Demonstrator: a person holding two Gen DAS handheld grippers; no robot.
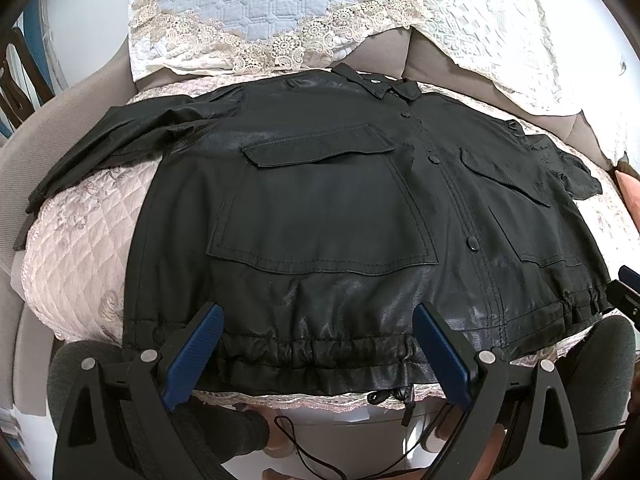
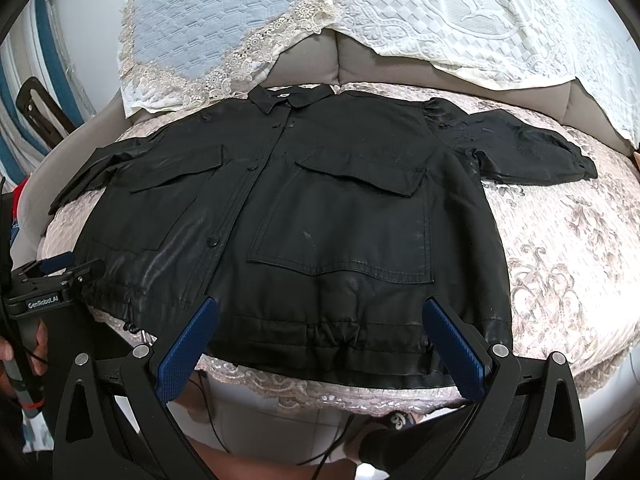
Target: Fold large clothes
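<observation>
A shiny black leather-look jacket [image 1: 328,208] lies flat, front up, on the pink quilted sofa cover [image 1: 80,248]. The left gripper [image 1: 318,354] and right gripper [image 2: 320,350] hover wide apart over its near hem, nothing held. Folding seems not yet begun; next probably calls for pinching a sleeve or side edge.

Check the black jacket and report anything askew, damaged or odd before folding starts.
Nothing stands out. The black jacket lies flat, face up and buttoned on the quilted cover, sleeves spread outward. Left gripper and right gripper are both open at its hem.
</observation>
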